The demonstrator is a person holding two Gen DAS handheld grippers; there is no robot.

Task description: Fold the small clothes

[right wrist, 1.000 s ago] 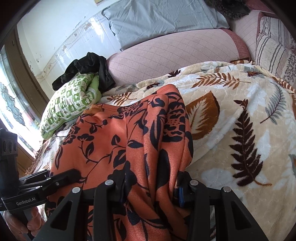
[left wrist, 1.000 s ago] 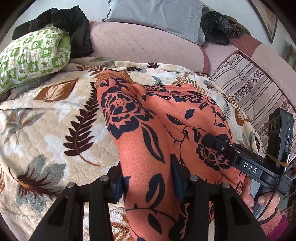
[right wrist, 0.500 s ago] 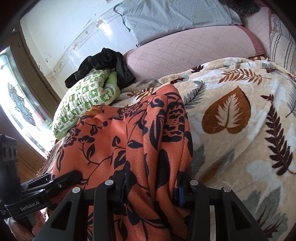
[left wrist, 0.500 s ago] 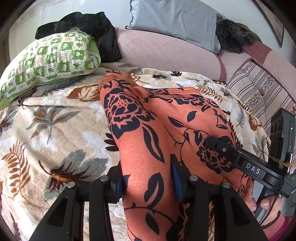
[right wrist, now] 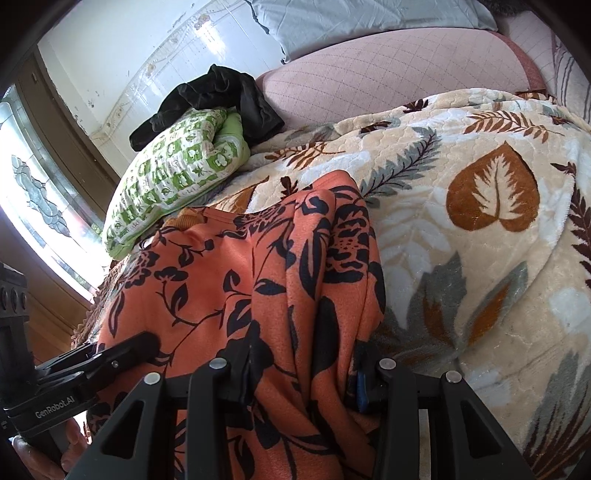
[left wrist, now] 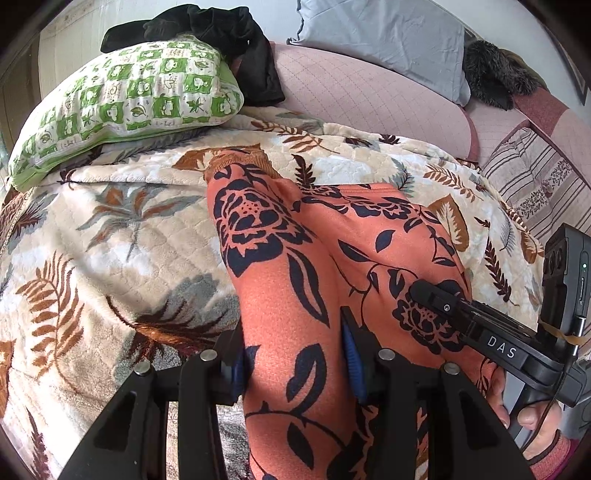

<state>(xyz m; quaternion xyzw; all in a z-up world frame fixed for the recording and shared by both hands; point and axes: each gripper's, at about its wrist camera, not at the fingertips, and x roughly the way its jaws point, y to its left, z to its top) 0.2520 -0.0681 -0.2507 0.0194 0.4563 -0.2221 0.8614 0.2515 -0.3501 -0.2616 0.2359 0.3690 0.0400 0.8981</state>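
1. Left tongs [left wrist: 295,363] are closed on a bunched fold of the orange floral garment [left wrist: 280,273]; the blue pads press the cloth from both sides.
2. Right tongs [right wrist: 301,373] likewise clamp a gathered edge of the same garment, at its opposite side; each tool appears in the other's view, near the cloth.
3. Garment position: its far end lies on the bed's leaf-print blanket [left wrist: 110,236], the ribbed hem [left wrist: 236,160] toward the pillows, while the near end rises into the two grips.
4. Step in hand, as judged: carrying the held edge over the lying part to make a fold. To do it well, keep both grips level and equally tensioned, bring the edge squarely onto the far hem, and lower before releasing so that the layers do not slide on the plush blanket.
5. Surroundings: a green checked pillow [left wrist: 122,99] with a black garment [left wrist: 221,33] on it, a pink headboard cushion [left wrist: 369,103], a grey pillow [left wrist: 388,40].
6. Hard to make out: the held edge is cut off below both frames; sleeves, neckline and any folds beneath cannot be told; the fingertips are buried in cloth.
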